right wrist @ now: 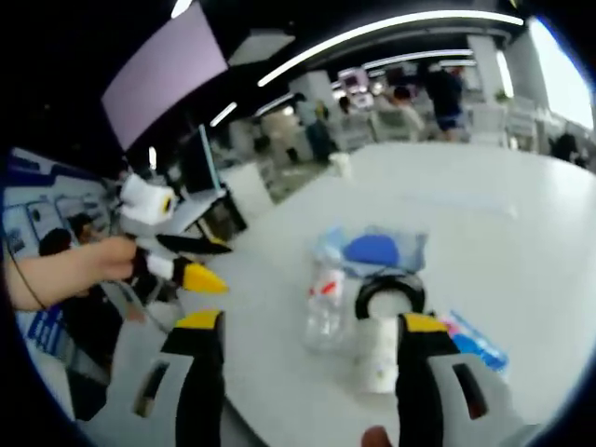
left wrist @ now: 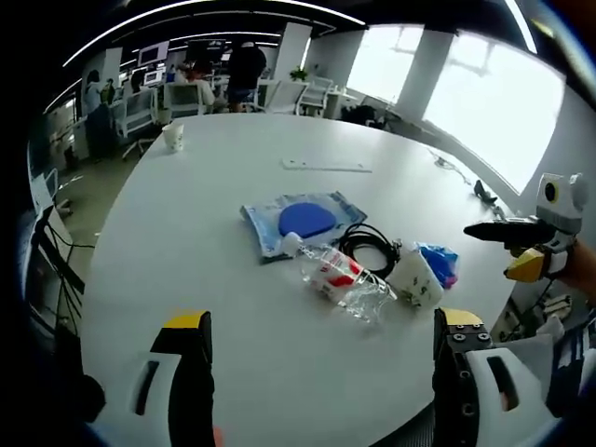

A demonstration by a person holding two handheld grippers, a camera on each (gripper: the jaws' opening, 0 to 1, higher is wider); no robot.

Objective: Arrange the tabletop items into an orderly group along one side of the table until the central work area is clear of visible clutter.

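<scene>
Clear plastic bottle (left wrist: pixel 337 277) lying mid-tabletop (left wrist: pixel 214 214), touching a coiled black cable (left wrist: pixel 370 245), blue-disc packet (left wrist: pixel 303 222) behind, white cup (left wrist: pixel 415 277) and blue wrapper (left wrist: pixel 439 261) beside, paper cup (left wrist: pixel 173 137) far off, left claw (left wrist: pixel 321 346) open, right claw (right wrist: pixel 303 331) open, perhaps just above the cup.

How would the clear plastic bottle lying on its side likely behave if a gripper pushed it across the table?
The clear plastic bottle with a red label looks crumpled and empty, so probably light and yielding. Lying sideways, it may roll or skid. It touches the coiled black cable, which might drag along.
</scene>
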